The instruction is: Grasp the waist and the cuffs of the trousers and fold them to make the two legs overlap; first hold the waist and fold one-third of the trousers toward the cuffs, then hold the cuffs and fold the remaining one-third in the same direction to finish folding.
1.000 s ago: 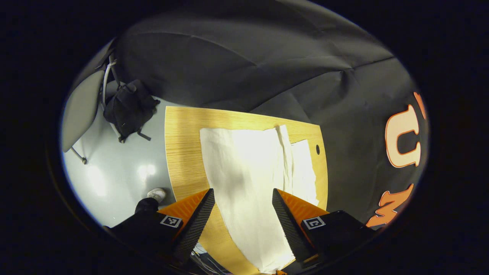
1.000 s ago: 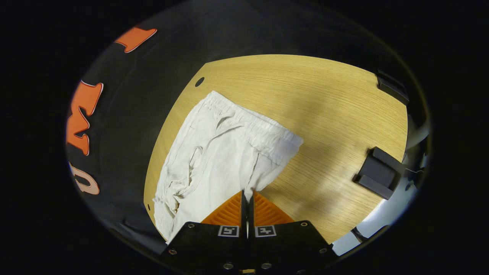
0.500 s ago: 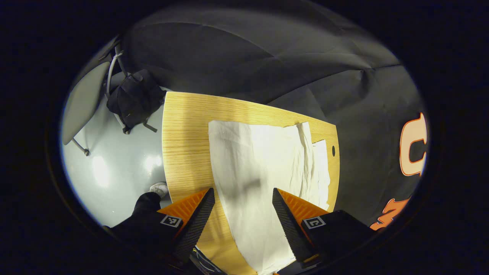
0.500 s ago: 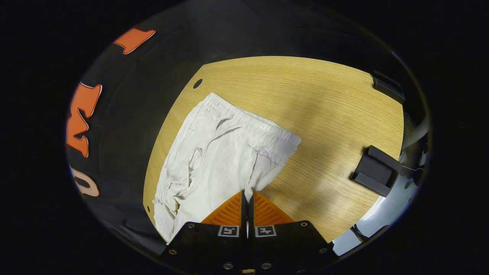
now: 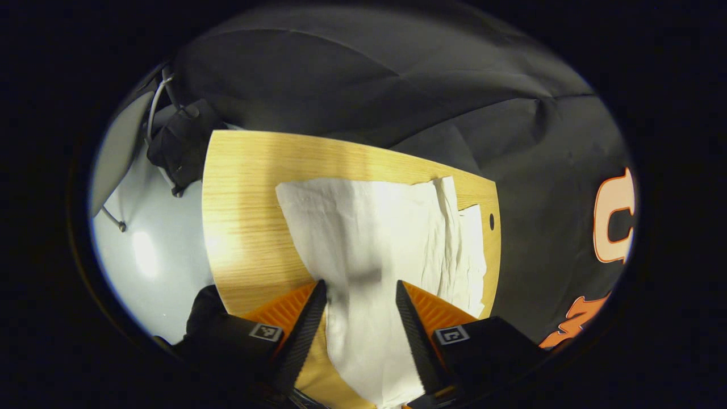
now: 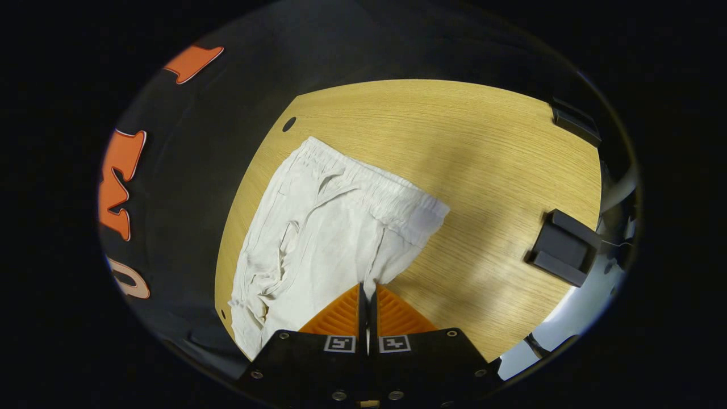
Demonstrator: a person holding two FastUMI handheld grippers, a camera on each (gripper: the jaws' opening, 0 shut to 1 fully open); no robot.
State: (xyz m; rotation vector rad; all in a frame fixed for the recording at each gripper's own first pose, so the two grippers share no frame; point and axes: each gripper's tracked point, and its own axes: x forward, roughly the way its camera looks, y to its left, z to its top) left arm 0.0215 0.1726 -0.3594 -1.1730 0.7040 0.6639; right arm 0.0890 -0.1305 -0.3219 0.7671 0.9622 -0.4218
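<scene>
Right gripper view: my right claw (image 6: 367, 295) pinches the white trousers (image 6: 335, 227); left claw (image 5: 358, 318) spread, must pinch next.

The left gripper (image 5: 359, 292) hangs over the near part of the white trousers (image 5: 377, 238), its two fingers parted with the cloth showing in the gap between them; whether they touch the cloth cannot be told. The trousers lie spread on a wooden table (image 5: 244, 227), with a rumpled fold along their right side. A small round hole (image 5: 492, 221) sits near the table's right edge. Left of the table lies pale floor (image 5: 147, 255), where a dark bag (image 5: 179, 142) rests by a chair (image 5: 116, 153).
</scene>
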